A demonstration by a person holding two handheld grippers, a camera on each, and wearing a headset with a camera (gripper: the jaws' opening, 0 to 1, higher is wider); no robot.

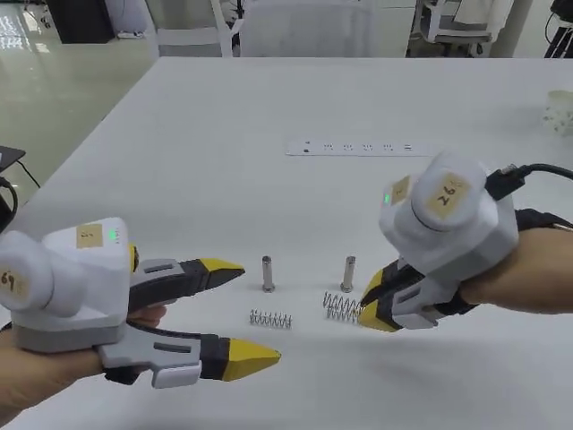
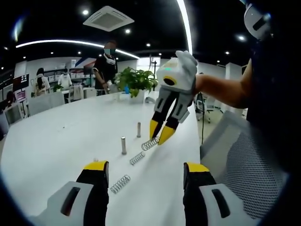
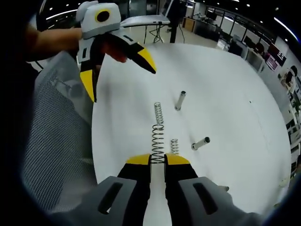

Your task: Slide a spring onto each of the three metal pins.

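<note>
A broad white table [image 1: 269, 134] spreads across the head view, with a white power strip [image 1: 354, 147] lying flat above centre and a pale cup [image 1: 560, 112] at the right edge. In the left gripper view the room behind is an open office, with ceiling lights [image 2: 186, 23] overhead, a leafy plant [image 2: 136, 80] at the table's far end and a person [image 2: 106, 70] standing at upper left. Two metal pins stand upright at lower centre of the head view, the left-hand pin [image 1: 268, 273] and the right-hand pin [image 1: 348, 272], well apart. The right gripper [image 1: 365, 315], at lower right, has its jaws drawn narrow onto one end of a spring [image 1: 342, 307]. The spring sticks out leftward from the tips, just below the right-hand pin. Its free end seems to rest on the table, though the angle makes that hard to tell. A second spring [image 1: 270, 318] lies loose on the table just below the left-hand pin. It is near the left gripper [image 1: 242, 313], whose jaws are spread wide with nothing between them. In the left gripper view a third spring [image 2: 120, 183] lies on the table at lower centre, just beside the left one of that gripper's own jaws.
</note>
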